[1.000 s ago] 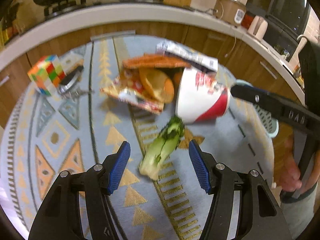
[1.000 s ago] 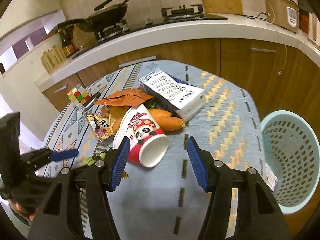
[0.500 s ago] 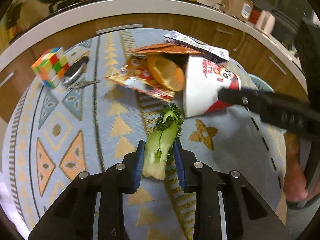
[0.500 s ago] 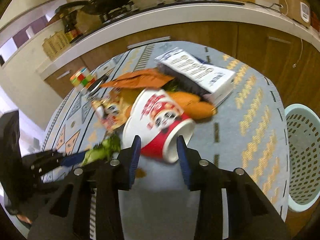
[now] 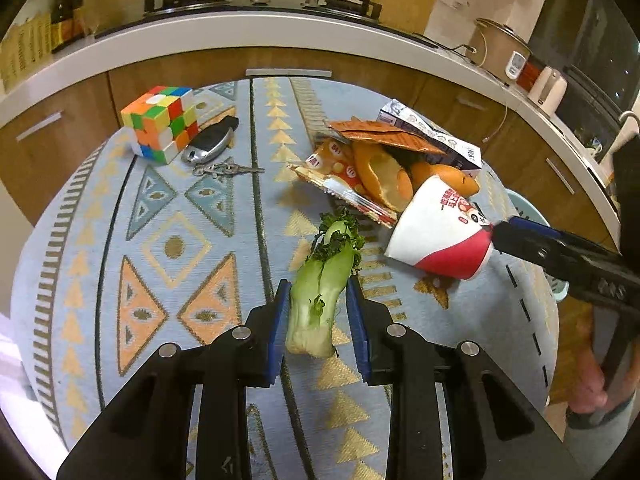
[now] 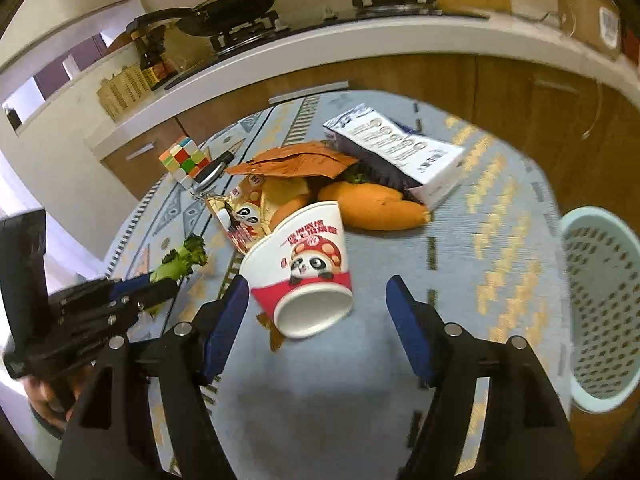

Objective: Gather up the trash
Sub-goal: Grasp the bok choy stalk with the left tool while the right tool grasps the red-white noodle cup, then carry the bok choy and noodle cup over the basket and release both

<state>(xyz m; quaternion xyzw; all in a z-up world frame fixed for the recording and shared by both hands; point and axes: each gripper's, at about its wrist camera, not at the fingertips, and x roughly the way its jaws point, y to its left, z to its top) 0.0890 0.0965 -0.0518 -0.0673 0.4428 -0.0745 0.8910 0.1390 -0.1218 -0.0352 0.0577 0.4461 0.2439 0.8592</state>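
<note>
Now the left gripper (image 5: 316, 320) is clamping the pale stem end of a bok choy (image 5: 322, 288), its blue pads pressing on both sides, while the leafy dark-green top is pointing away toward the pile of rubbish; whether the vegetable is touching the patterned tablecloth (image 5: 168, 248) or hanging just above it cannot be told. To the right, the right gripper (image 6: 318, 308) is opening its jaws, and a red-and-white paper cup (image 6: 304, 268) with a panda print is lying on its side between them, mouth toward the camera; the left pad is sitting right at the cup's side and the right pad is standing clear of it. Behind the cup, a heap is lying together: orange peel (image 5: 384, 176), a torn snack wrapper (image 5: 340, 184), a brown flattened packet (image 5: 384, 136) and a white carton (image 6: 396, 148) tilted on top at the far side. Off to the far left of the table, a colourful puzzle cube (image 5: 160, 128) is sitting just beside a car key (image 5: 212, 140) with a small bunch of keys (image 5: 224, 169). Past the right edge of the table, a pale blue perforated basket (image 6: 604, 304) is standing lower down, well apart from the cup. A hand (image 5: 592, 384) is holding the right gripper's handle at the edge of the left wrist view.
</note>
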